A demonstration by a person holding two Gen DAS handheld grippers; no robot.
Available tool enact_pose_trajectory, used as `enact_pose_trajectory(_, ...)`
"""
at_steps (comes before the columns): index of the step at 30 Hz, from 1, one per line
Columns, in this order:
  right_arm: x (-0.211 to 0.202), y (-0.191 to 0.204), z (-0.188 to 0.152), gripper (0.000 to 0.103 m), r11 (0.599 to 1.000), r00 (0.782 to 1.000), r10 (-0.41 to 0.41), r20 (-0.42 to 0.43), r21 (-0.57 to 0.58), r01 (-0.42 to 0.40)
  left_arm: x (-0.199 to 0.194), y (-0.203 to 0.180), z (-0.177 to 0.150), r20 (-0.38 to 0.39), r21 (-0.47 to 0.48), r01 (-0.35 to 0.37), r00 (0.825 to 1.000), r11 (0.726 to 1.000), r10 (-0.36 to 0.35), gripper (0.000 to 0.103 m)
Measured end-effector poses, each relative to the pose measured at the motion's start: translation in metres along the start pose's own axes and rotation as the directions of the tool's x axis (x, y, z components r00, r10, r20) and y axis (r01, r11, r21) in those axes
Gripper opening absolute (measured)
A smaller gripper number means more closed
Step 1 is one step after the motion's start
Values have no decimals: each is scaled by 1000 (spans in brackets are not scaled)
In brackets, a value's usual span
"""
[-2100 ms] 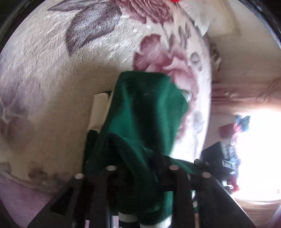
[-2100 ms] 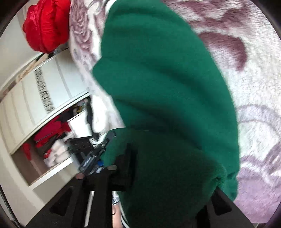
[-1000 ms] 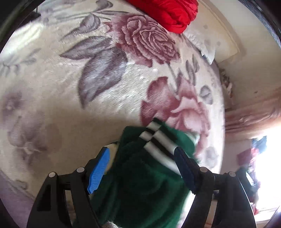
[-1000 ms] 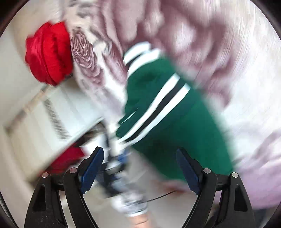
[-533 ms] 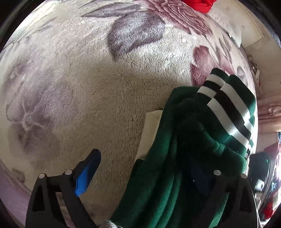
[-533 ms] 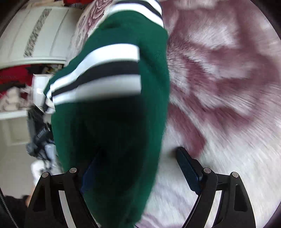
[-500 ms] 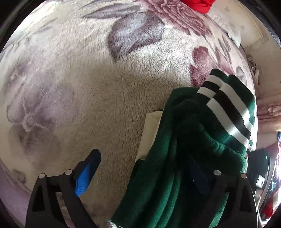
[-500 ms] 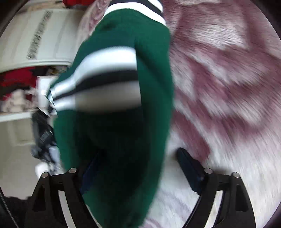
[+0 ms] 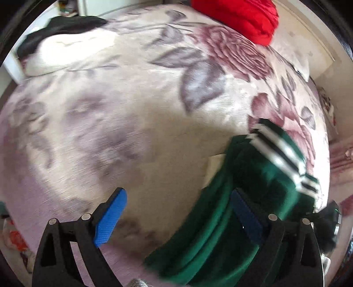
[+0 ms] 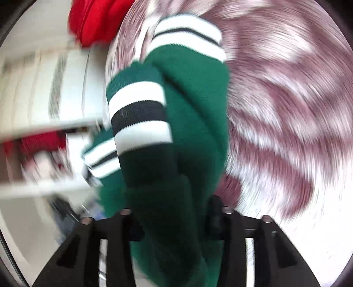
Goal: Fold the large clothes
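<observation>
A dark green sweater [image 9: 247,198] with white and black striped cuffs lies bunched at the right of the floral blanket [image 9: 132,110] in the left wrist view. My left gripper [image 9: 176,214] is open, its right blue pad against the green cloth and its left pad over bare blanket. In the right wrist view the same sweater [image 10: 187,123] fills the middle, cuffs pointing away. My right gripper [image 10: 174,220] is shut on a thick fold of it; the fingertips are buried in the cloth. This view is motion-blurred.
A red garment [image 9: 238,17] lies at the far edge of the blanket, also in the right wrist view [image 10: 97,19]. A dark garment [image 9: 59,28] and a pale pillow [image 9: 66,50] lie at the far left. White wardrobe shelves [image 10: 44,123] stand to the left.
My right gripper has closed on the green sweater; it was open half a second ago. My left gripper stayed open and drew back, showing more blanket. Both views are moving.
</observation>
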State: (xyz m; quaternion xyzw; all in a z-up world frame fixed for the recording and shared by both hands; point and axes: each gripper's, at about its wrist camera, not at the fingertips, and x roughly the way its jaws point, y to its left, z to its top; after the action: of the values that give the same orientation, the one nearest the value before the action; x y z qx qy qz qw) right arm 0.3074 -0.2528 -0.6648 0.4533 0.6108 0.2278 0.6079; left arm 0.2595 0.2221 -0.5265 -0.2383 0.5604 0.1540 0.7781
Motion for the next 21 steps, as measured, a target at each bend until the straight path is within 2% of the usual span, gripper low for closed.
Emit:
enact_pose_trajectory(2,-17,-5,-26,33,993,994,71,80,89,-78,-6,16,-16,-6,-10,-38,999,999,38,98)
enact_pose_trajectory(4,-34,-22,-61,32,958,975,143,172,224,-180,-8,35,-38,-36,-9,-89,995,996,89,98)
enact_pose_trajectory(5,-45,-34,-87,32,922,958,164,234,308,-233,-8,43,-49,-51,-7,-108,993,994,108,98)
enact_pose_trajectory(7,-64,-62,-147,32,815,922,160,353,480,-325,-2,59,-75,-98,-5,-146,985,989,144,98)
enact_pose_trajectory(9,-74,-75,-196,32,757,917,106,385,567,-325,6,73,-98,-129,7,-171,977,985,171,98)
enact_pose_trajectory(10,-75,-80,-222,33,740,928,80,364,601,-300,13,77,-106,-142,18,-186,972,982,186,98)
enact_pose_trajectory(11,-73,-83,-244,37,749,954,45,297,622,-229,22,82,-118,-161,35,-203,965,978,206,98)
enact_pose_trajectory(12,-71,-85,-257,40,776,979,-9,203,619,-121,29,86,-127,-173,49,-214,960,976,220,98)
enact_pose_trajectory(13,-66,-87,-263,45,792,992,-50,116,609,-31,41,88,-135,-182,70,-227,955,971,236,98)
enact_pose_trajectory(15,-68,-94,-264,53,805,996,-91,-14,587,82,60,90,-145,-203,96,-241,945,966,256,98)
enact_pose_trajectory(16,-74,-94,-258,58,816,985,-140,-102,551,173,69,89,-147,-213,106,-244,941,964,262,98)
enact_pose_trajectory(18,-89,-85,-242,59,847,962,-224,-156,458,272,89,88,-151,-229,120,-246,936,962,268,102)
enact_pose_trajectory(20,-116,-59,-215,59,870,916,-377,-138,285,401,93,89,-149,-200,98,-235,947,967,250,103)
enact_pose_trajectory(21,-128,-45,-200,59,870,895,-436,-91,210,445,93,91,-148,-192,87,-224,952,971,237,103)
